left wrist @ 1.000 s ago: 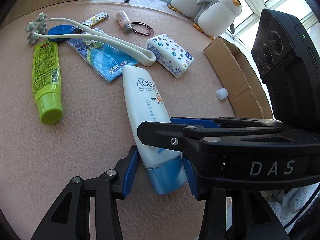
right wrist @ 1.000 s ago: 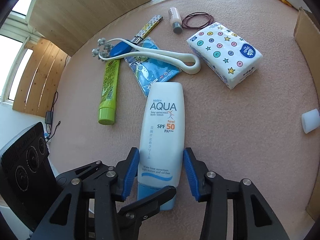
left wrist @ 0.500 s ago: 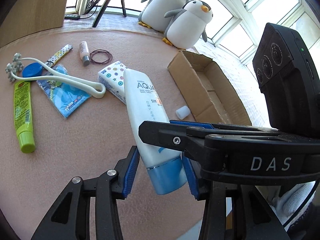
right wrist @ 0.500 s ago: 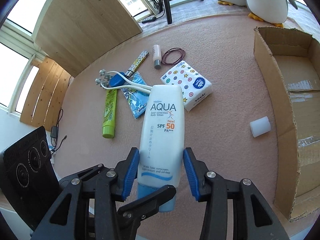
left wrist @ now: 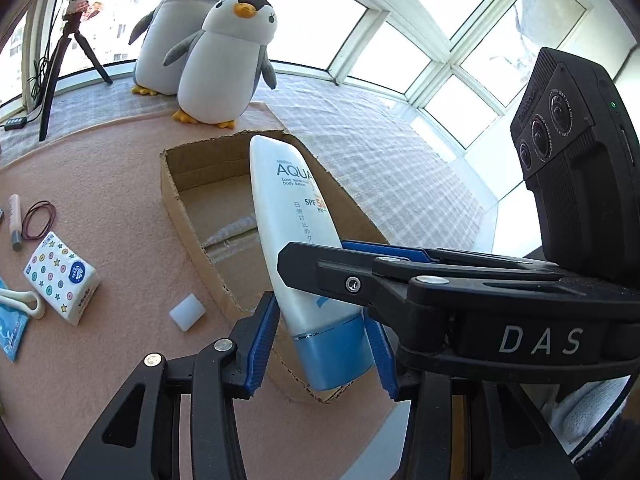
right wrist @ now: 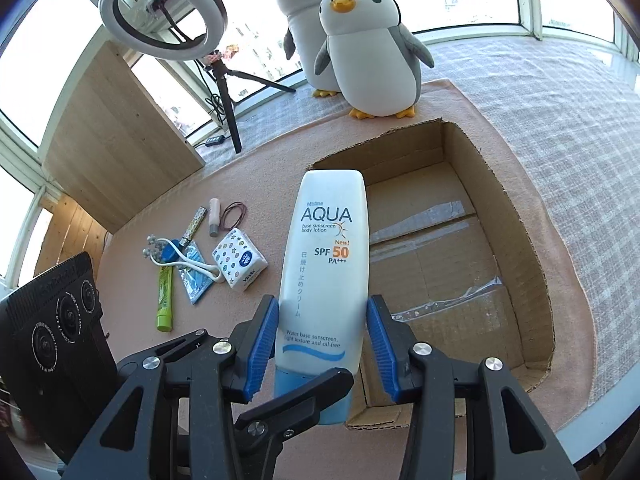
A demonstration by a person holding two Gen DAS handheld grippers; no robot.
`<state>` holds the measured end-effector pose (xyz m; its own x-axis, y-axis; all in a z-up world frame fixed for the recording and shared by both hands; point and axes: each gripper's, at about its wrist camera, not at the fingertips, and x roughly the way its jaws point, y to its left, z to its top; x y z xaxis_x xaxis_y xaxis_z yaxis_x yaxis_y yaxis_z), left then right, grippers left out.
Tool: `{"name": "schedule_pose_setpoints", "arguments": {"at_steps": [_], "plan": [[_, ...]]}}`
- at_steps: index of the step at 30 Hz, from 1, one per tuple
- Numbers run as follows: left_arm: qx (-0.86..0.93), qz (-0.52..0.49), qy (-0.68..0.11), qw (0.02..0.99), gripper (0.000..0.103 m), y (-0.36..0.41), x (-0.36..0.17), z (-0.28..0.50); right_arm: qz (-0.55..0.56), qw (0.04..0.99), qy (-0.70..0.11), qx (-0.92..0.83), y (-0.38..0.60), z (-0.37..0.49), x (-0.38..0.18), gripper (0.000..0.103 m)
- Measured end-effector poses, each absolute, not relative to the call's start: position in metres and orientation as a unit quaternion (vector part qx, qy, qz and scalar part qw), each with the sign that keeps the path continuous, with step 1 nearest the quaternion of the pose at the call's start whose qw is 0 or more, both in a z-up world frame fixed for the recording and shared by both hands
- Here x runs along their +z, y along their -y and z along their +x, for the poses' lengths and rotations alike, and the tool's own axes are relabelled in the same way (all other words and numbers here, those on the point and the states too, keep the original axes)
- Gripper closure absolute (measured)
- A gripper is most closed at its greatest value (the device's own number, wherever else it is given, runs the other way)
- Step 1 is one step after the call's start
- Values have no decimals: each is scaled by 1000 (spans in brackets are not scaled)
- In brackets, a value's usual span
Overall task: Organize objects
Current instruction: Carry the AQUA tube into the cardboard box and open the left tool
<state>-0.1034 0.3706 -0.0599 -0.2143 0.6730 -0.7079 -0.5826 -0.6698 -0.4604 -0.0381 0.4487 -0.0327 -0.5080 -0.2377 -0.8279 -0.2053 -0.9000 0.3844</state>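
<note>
A pink mat [right wrist: 532, 184] covers the surface beside bright windows, with two plush penguins [right wrist: 372, 52] behind an open cardboard box [right wrist: 532, 264]. Both the left hand-held gripper [left wrist: 320, 344] and right hand-held gripper [right wrist: 322, 344] clamp the sunscreen tube [right wrist: 326, 264], raised above the box's near edge.

Sunscreen tube [right wrist: 324, 280]: one was seen
Cardboard box [right wrist: 528, 280]: one
Plush penguins [right wrist: 370, 50]: two
Tissue packet [right wrist: 239, 266]: one
Green tube [right wrist: 165, 300]: one
Small white cap [left wrist: 187, 312]: one
Hair-tie loops [left wrist: 38, 220]: one bunch, the number could not be told
Small pink bottle [left wrist: 15, 222]: one
Ring light [right wrist: 162, 14]: one
Blue packet [right wrist: 196, 278]: one
</note>
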Motion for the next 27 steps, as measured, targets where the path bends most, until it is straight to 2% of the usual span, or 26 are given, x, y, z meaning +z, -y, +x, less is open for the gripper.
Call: {"name": "schedule_pose_setpoints", "arguments": {"at_steps": [3, 5, 13, 27], "plan": [[780, -475, 34, 405, 55, -386, -58, -101, 492, -10, 223, -842, -462, -34, -33, 58], [782, -474, 26, 405, 55, -390, -56, -99, 490, -21, 226, -842, -470, -33, -35, 40], [797, -479, 27, 367, 55, -360, -62, -104, 488, -22, 218, -845, -465, -30, -42, 40], [836, -490, 69, 240, 54, -215, -76, -140, 459, 50, 216, -860, -396, -42, -42, 40]]}}
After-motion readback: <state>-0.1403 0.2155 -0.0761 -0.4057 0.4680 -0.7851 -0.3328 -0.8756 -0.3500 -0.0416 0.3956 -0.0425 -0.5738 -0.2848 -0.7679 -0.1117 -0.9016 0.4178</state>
